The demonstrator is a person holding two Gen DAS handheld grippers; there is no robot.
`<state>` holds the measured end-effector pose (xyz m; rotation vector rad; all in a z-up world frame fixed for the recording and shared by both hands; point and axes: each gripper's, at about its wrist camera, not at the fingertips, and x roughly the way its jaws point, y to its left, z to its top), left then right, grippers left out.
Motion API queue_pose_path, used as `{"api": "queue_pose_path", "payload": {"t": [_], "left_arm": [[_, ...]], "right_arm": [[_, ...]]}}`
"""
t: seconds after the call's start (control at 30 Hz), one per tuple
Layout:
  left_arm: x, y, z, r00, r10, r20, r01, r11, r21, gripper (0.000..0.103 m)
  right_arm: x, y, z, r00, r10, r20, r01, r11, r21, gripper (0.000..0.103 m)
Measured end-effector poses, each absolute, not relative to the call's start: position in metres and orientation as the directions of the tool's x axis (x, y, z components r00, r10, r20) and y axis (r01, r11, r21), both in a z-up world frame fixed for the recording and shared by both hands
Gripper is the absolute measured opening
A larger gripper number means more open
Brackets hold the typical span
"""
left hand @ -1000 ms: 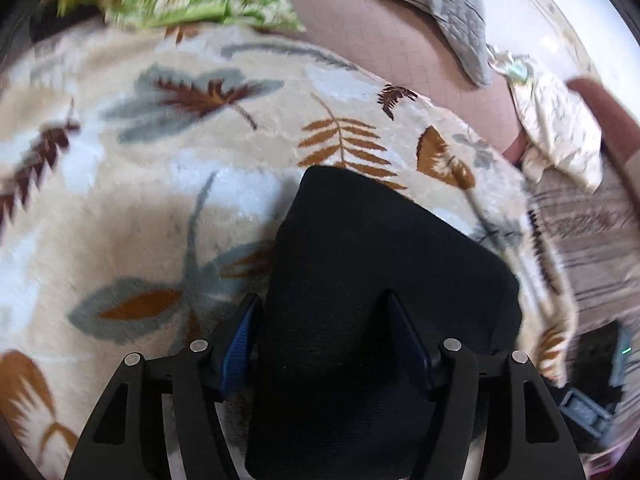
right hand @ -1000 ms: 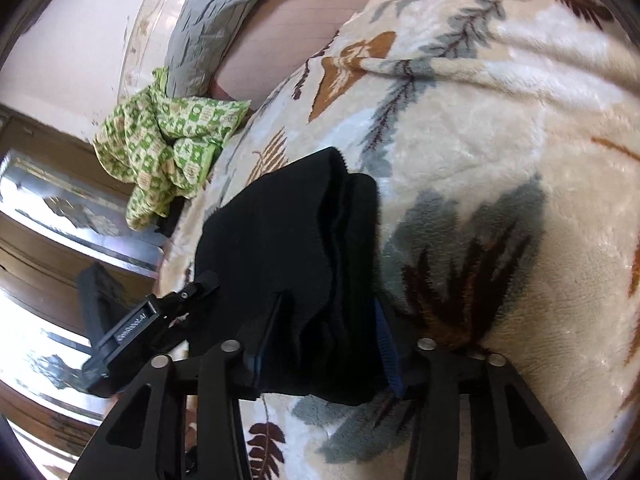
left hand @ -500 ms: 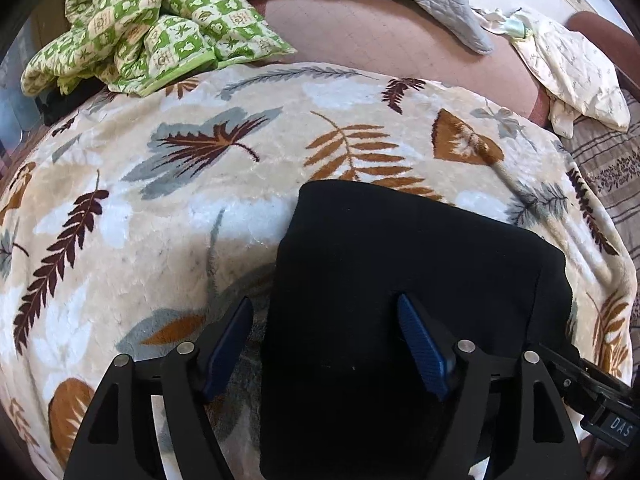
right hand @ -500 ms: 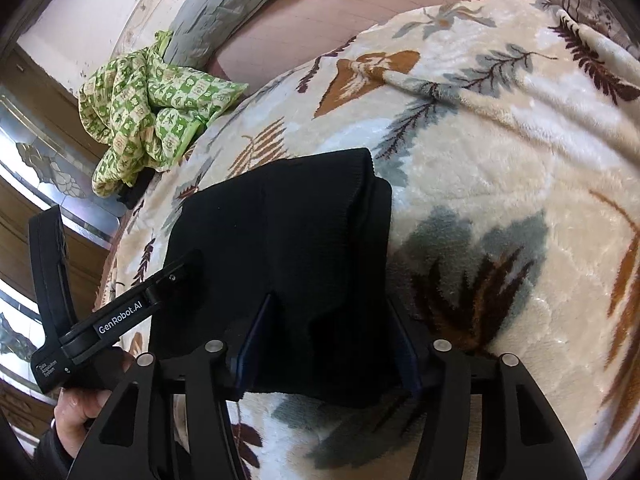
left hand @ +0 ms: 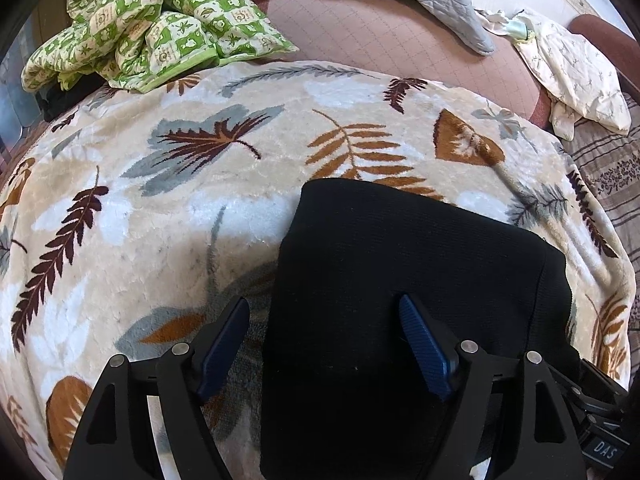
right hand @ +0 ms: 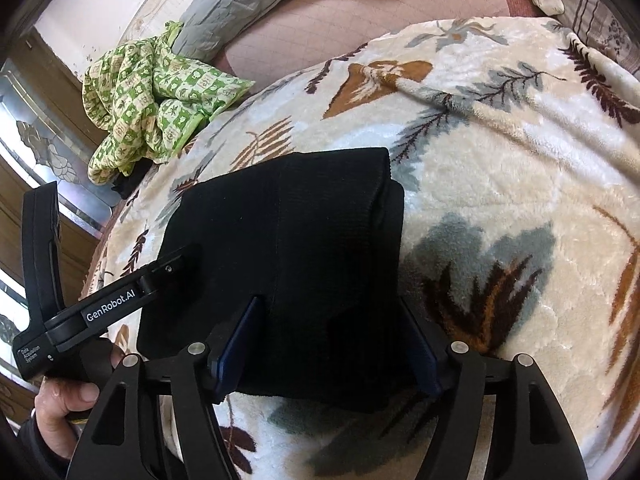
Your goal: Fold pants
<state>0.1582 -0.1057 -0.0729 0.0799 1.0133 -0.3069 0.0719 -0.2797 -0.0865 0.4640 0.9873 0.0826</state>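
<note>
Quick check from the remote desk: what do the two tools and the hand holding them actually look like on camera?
Both the left tool and right tool have black angular linkage arms with silver pivot screws and ridged blue finger pads. The left tool's body carries white "GenRobot.AI" lettering. A bare hand in a dark sleeve grips it.

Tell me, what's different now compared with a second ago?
Both grippers have backed away and risen: in each view the folded pants sit farther off and more of the blanket shows. The left gripper and right gripper stay open, fingers straddling the pants' edges. The pants lie folded in the same spot; the green cloth hasn't moved.
</note>
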Motion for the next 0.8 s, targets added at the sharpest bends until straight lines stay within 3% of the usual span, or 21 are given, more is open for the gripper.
{"api": "queue_pose_path", "payload": {"t": [0.17, 0.8], "left_arm": [[0.1585, -0.1055, -0.0729, 0.49, -0.215, -0.845, 0.289, 0.954, -0.076, 0.079], [0.1634, -0.107, -0.0764, 0.491, -0.197, -0.849, 0.264, 0.962, -0.07, 0.089]], "right_arm": [[0.0707, -0.2741, -0.083, 0.576, 0.203, -0.792, 0.137, 0.931, 0.338, 0.084], [0.0727, -0.2737, -0.0833, 0.566, 0.164, -0.808, 0.154, 0.942, 0.299, 0.088]]}}
